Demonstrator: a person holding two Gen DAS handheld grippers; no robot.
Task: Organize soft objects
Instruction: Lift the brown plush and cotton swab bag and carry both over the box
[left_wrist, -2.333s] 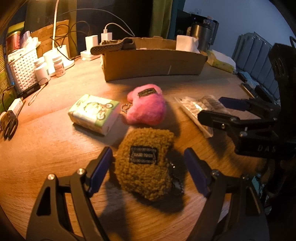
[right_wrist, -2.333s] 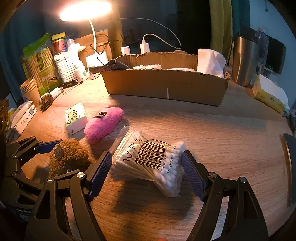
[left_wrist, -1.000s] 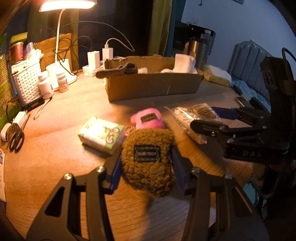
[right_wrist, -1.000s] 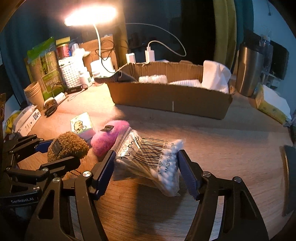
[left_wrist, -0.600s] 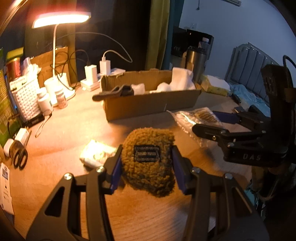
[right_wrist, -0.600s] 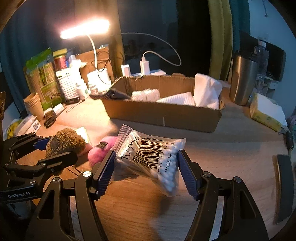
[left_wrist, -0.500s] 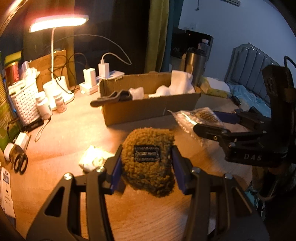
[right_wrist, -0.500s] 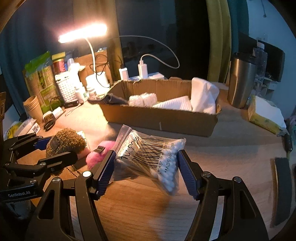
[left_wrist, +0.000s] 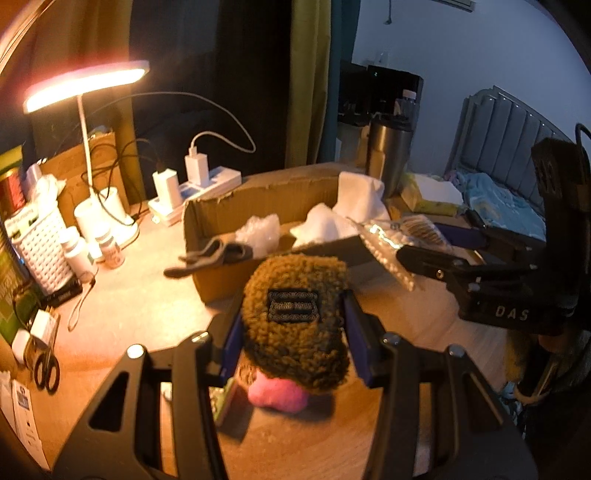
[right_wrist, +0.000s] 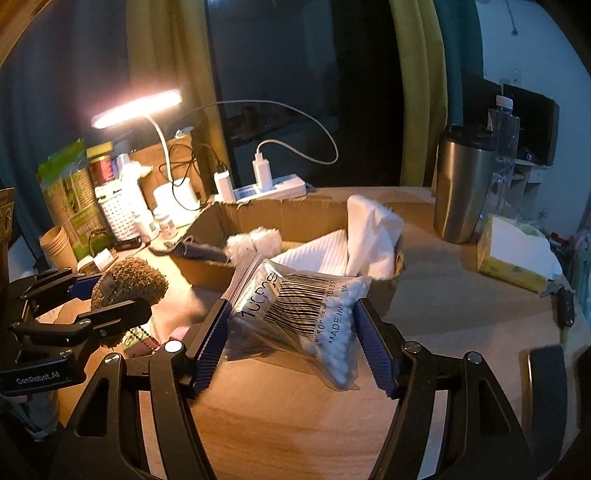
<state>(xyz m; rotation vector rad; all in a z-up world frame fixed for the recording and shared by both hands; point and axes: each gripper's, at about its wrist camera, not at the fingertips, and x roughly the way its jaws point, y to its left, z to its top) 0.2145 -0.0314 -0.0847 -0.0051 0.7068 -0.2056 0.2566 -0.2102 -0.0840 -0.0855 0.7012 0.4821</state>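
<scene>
My left gripper (left_wrist: 293, 332) is shut on a fuzzy brown pouch (left_wrist: 295, 321) with a dark label, held up above the wooden table. The same brown pouch (right_wrist: 129, 282) shows at the left of the right wrist view. My right gripper (right_wrist: 291, 328) is shut on a clear bag of cotton swabs (right_wrist: 295, 310), also lifted off the table. Just beyond both stands an open cardboard box (right_wrist: 295, 218) holding white cloths and a grey item. A pink fuzzy pouch (left_wrist: 277, 395) lies on the table under the brown one.
A lit desk lamp (left_wrist: 85, 83), a white basket (left_wrist: 40, 243), small bottles, chargers on a power strip (right_wrist: 273, 190) and scissors (left_wrist: 46, 369) crowd the left and back. A steel tumbler (right_wrist: 461, 184) and a tissue pack (right_wrist: 513, 251) stand right of the box.
Both grippers closed on their objects, lifted them off the table and carried them toward the cardboard box, which looms nearer. The pink pouch and green packet stayed behind and slid below view.
</scene>
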